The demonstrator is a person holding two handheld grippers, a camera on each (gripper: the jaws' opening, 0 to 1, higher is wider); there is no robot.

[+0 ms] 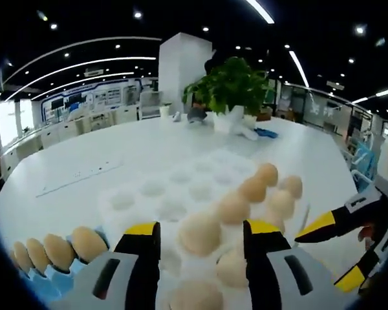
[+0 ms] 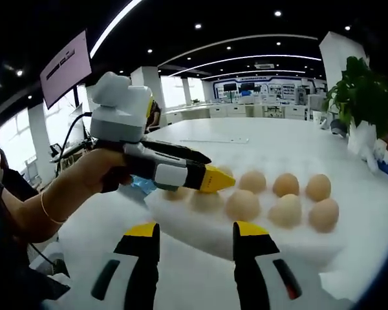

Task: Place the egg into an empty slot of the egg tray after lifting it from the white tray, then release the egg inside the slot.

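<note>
the left tool (image 1: 200,236) grips an egg (image 1: 199,232) between its yellow-tipped jaws, just above the white egg tray (image 1: 149,194) on the white table (image 1: 84,155). other eggs (image 2: 286,185) fill slots on the tray's far side. the right tool (image 2: 191,236) hangs open and empty near the tray's edge. a potted plant (image 1: 231,84) stands beyond the tray.
</note>
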